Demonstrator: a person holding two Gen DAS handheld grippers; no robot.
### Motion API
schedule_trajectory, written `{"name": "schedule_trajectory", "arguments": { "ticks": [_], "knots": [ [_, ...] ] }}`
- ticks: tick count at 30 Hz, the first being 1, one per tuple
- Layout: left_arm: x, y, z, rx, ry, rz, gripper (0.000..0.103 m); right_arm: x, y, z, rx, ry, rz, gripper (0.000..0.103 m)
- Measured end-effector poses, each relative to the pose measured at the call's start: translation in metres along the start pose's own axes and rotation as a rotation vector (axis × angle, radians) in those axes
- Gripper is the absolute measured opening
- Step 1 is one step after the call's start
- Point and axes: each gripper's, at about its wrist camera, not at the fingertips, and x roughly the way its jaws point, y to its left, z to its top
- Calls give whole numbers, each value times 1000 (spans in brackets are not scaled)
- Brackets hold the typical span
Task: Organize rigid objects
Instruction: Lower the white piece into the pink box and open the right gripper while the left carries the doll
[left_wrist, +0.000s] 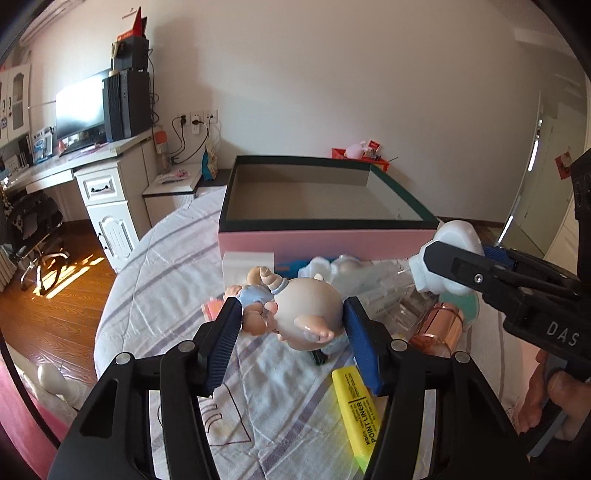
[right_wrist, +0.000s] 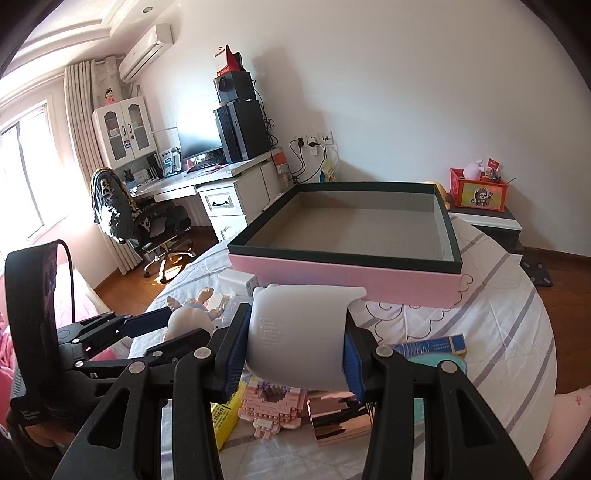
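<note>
Pig figurine (left_wrist: 295, 306) lies on its side on the striped bedspread (left_wrist: 155, 280), just before the empty pink box (left_wrist: 325, 243) with its dark rim. White plug adapter (right_wrist: 299, 332) held up off the bed. Yellow highlighter (left_wrist: 356, 410), pink brick model (right_wrist: 269, 406), rose-gold cylinder (left_wrist: 439, 328) lie nearby.

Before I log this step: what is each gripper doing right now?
Left gripper: jaws around the pale big-headed toy figurine; grip cannot be told.
Right gripper: shut on the white rounded plastic plug adapter.
</note>
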Motion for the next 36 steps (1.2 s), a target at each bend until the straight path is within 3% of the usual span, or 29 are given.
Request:
{"name": "schedule_trajectory", "arguments": {
  "ticks": [8, 13, 14, 15, 16, 20, 25, 28, 29, 30, 32, 33, 36],
  "knots": [
    [10, -4, 46, 29, -54, -22, 55, 15, -12, 34, -14, -28, -5, 46],
    [34, -3, 76, 23, -40, -49, 51, 38, -26, 55, 1, -6, -17, 46],
    [37, -3, 83, 28, -46, -45, 46, 42, -29, 59, 3, -1, -26, 46],
    [42, -3, 90, 36, -50, -44, 26, 48, -33, 64, 5, 3, -36, 46],
    [50, -3, 98, 39, -44, -53, 15, 53, -35, 66, 6, 13, -43, 46],
    [94, -4, 116, 24, 42, -62, 12, 83, -49, 75, 29, 76, -64, 46],
    [130, 0, 106, -13, 120, -49, 12, 115, -63, 68, 58, 163, -92, 46],
    [125, 3, 100, -37, 126, -68, 21, 120, -66, 63, 61, 175, -86, 46],
    [119, 3, 97, -44, 119, -85, 33, 118, -67, 63, 66, 169, -86, 46],
    [112, 3, 95, -46, 110, -92, 53, 117, -68, 63, 69, 165, -77, 45],
    [94, 0, 88, -36, 77, -93, 80, 112, -67, 64, 69, 154, -73, 45],
    [87, -3, 83, -16, 61, -100, 85, 111, -67, 64, 64, 150, -76, 45],
    [80, -13, 71, 36, 72, -118, 85, 106, -64, 66, 53, 145, -82, 45]
  ]
}}
